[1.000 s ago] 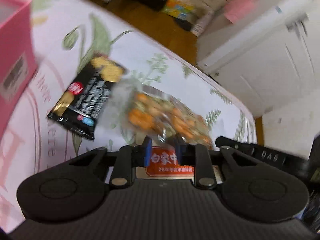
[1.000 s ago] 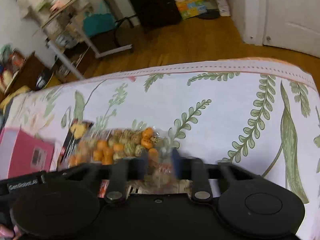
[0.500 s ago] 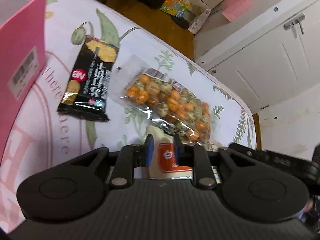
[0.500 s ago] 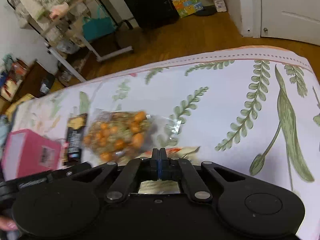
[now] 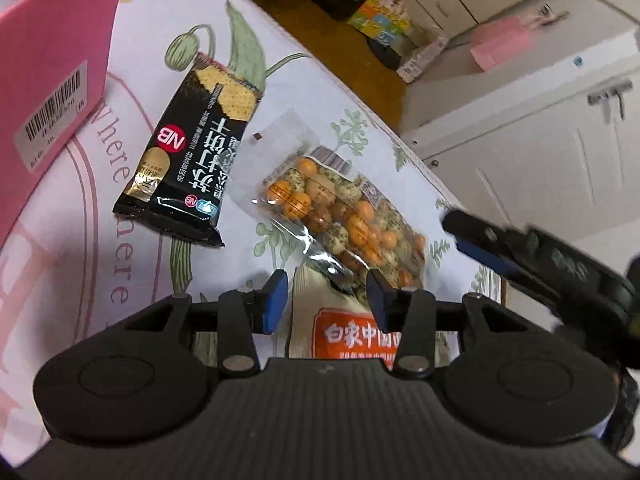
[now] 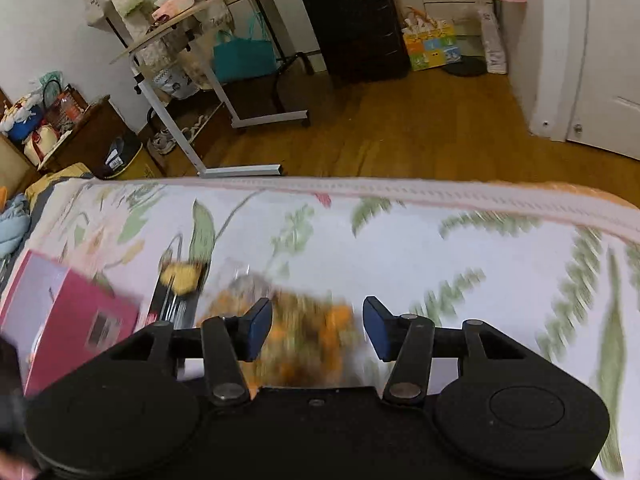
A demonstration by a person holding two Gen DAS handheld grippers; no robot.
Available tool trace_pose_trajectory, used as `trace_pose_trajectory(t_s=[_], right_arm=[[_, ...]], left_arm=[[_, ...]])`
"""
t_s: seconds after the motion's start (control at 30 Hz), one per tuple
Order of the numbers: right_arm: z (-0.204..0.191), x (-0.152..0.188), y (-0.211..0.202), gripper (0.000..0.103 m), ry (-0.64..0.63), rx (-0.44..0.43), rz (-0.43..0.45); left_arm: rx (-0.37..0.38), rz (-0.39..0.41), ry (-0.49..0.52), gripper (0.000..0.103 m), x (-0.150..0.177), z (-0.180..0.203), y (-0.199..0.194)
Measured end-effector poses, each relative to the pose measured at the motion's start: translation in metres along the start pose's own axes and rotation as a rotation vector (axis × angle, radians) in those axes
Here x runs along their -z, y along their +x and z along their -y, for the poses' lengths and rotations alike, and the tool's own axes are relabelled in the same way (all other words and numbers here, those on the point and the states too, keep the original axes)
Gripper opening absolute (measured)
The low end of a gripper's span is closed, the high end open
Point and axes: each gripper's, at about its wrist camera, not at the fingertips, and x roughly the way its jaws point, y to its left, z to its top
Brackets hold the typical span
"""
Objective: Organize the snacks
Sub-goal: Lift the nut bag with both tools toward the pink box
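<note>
A clear bag of orange and speckled coated nuts lies on the flowered cloth. Its near end rests over a cream packet with an orange label. My left gripper hangs just above that packet with its jaws opening; the packet shows between the blue pads, which do not press on it. A black cracker packet lies to the left, beside a pink box. My right gripper is also opening, above the blurred nut bag, gripping nothing. One of its fingers shows at the right of the left wrist view.
The cloth's far edge drops to a wooden floor. Beyond stand a black suitcase, a rolling side table and white cabinets. The pink box stands at the near left in the right wrist view.
Both grippers were shut on the snack bags and have now opened. The nut bag has settled on the cloth. The right gripper has swung sideways, blurring its view.
</note>
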Motion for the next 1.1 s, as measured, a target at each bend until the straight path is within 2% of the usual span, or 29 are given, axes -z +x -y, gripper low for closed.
trace_pose_trajectory(t_s=[0.07,0.17,0.2,0.23,0.3,0.43,0.53,0.57,0.6,0.67,0.73,0.8,0.83,0.87,0.93,1.1], right_arm=[[0.002,-0.009,0.016,0.061,-0.018,0.006,-0.012],[0.011,-0.014,0.043,0.064,-0.019,-0.026,-0.107],[0.016,-0.013,0.049,0.065,0.001,-0.065,-0.149],[0.025,-0.013,0.052,0.067,0.052,-0.139,-0.192],[0.038,-0.009,0.045,0.067,0.122,-0.207,-0.193],[0.048,0.002,0.024,0.067,0.151,-0.317,-0.211],[0.037,0.011,0.009,0.065,0.071,-0.318,-0.232],[0.032,0.014,0.005,0.063,0.041,-0.323,-0.244],[0.026,0.018,0.003,0.055,0.011,-0.347,-0.273],[0.010,0.023,0.001,0.052,-0.068,-0.364,-0.312],[-0.010,0.029,0.003,0.052,-0.170,-0.310,-0.327],[-0.017,0.028,0.009,0.055,-0.180,-0.280,-0.326],[-0.017,0.027,0.012,0.062,-0.166,-0.273,-0.315],[-0.016,0.026,0.013,0.062,-0.154,-0.263,-0.297],[-0.016,0.026,0.019,0.070,-0.151,-0.247,-0.274],[-0.023,0.034,0.018,0.071,-0.182,-0.285,-0.245]], left_arm=[[-0.002,-0.005,-0.042,0.042,-0.003,-0.003,0.005],[0.007,-0.025,-0.114,0.040,-0.007,-0.006,0.013],[0.016,-0.031,-0.136,0.040,-0.007,-0.007,0.016],[0.030,-0.041,-0.153,0.040,-0.008,-0.007,0.019],[0.033,-0.051,-0.167,0.040,-0.009,-0.005,0.022],[0.046,-0.040,-0.166,0.038,-0.007,-0.006,0.022],[0.059,-0.026,-0.170,0.038,-0.005,-0.009,0.018],[0.061,-0.017,-0.163,0.038,-0.005,-0.011,0.014],[0.070,-0.016,-0.155,0.041,-0.005,-0.012,0.011],[0.035,0.001,-0.140,0.042,-0.007,-0.012,0.008],[0.029,0.011,-0.125,0.042,-0.010,-0.013,0.009],[0.029,-0.010,-0.147,0.042,-0.012,-0.016,0.012],[0.030,-0.011,-0.152,0.042,-0.013,-0.016,0.013],[0.037,-0.017,-0.147,0.041,-0.015,-0.016,0.014],[0.035,-0.024,-0.122,0.039,-0.016,-0.015,0.014],[0.027,-0.043,-0.071,0.038,-0.021,-0.015,0.011]])
